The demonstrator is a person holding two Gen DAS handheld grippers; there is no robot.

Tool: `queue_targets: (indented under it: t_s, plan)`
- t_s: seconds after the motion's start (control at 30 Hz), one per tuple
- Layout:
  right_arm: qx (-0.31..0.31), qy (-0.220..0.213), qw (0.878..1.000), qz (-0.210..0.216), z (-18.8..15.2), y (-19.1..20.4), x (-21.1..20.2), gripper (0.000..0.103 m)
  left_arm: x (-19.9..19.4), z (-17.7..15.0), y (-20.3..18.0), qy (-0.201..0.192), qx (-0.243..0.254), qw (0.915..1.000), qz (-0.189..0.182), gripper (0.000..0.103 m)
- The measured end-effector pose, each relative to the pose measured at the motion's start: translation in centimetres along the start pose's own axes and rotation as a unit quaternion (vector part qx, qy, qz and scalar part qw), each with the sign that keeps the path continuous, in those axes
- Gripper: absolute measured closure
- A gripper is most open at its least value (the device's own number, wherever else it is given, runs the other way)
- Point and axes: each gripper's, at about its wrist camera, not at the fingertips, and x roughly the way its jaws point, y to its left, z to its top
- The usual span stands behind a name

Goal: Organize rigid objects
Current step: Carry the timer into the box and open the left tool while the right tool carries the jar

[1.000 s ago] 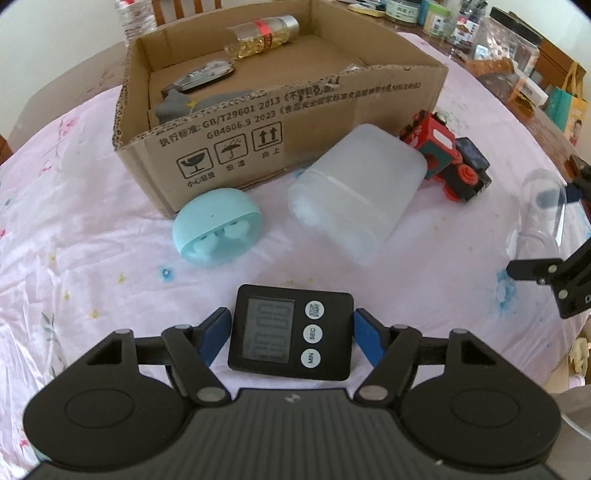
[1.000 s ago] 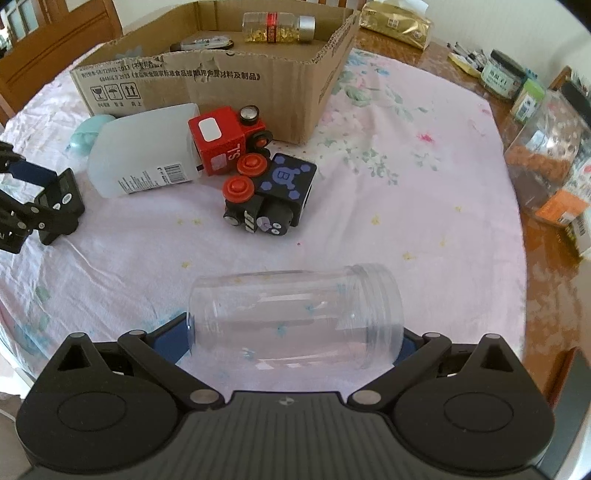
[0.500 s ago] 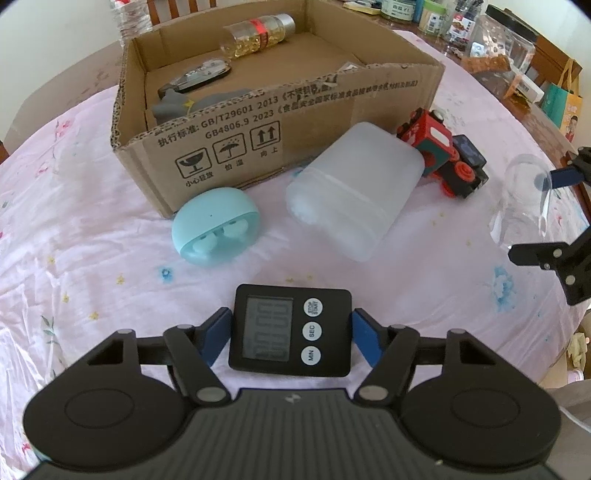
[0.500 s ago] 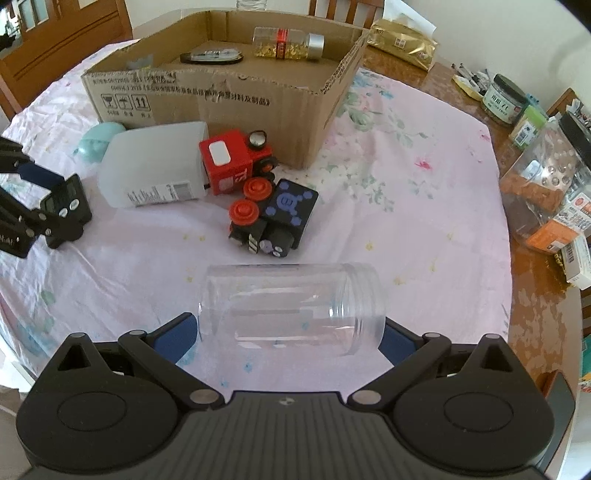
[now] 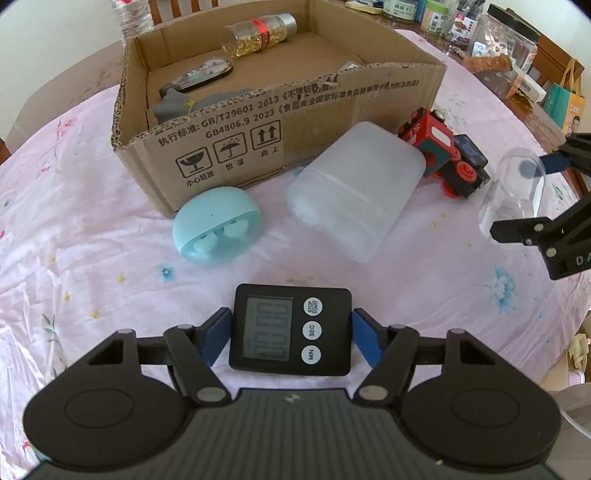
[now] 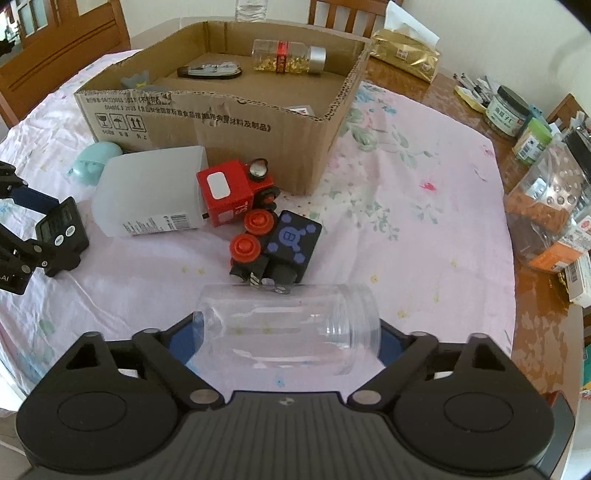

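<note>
My left gripper (image 5: 290, 332) is shut on a black digital timer (image 5: 290, 328), held above the pink cloth; it also shows in the right wrist view (image 6: 59, 229). My right gripper (image 6: 288, 328) is shut on a clear plastic jar (image 6: 288, 328) lying sideways between its fingers, lifted over the table; the jar also shows in the left wrist view (image 5: 513, 192). Ahead stands an open cardboard box (image 5: 280, 122) holding a capsule bottle (image 5: 258, 33), a dark flat object and a grey object. In front of it lie a teal earbud case (image 5: 218, 225), a frosted container (image 5: 354, 192) and a red-black toy train (image 6: 255, 218).
The round table's right edge (image 6: 535, 295) carries jars, snack packs and bottles (image 6: 546, 206). A gold packet (image 6: 402, 55) lies behind the box. Wooden chairs stand at the far side.
Both grippers have risen and moved toward the box, each keeping its object. The jar has lifted off the cloth and now sits nearer the toy train.
</note>
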Motion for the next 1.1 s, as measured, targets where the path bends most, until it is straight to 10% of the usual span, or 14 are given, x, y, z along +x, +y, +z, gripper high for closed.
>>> queue_targets:
  t_s: [0.63,1.1]
  plan:
    - [-0.055,-0.061,0.996,0.045,3.9,-1.1,-6.2,0.009,-4.8,1.4,0.4,-0.015,0.025,0.9991,-0.032,0.034]
    - [-0.071,-0.139,0.986,0.062,10.7,-2.4,-7.1,0.009,-8.8,9.2,2.6,-0.113,0.027,0.9932,-0.007,0.034]
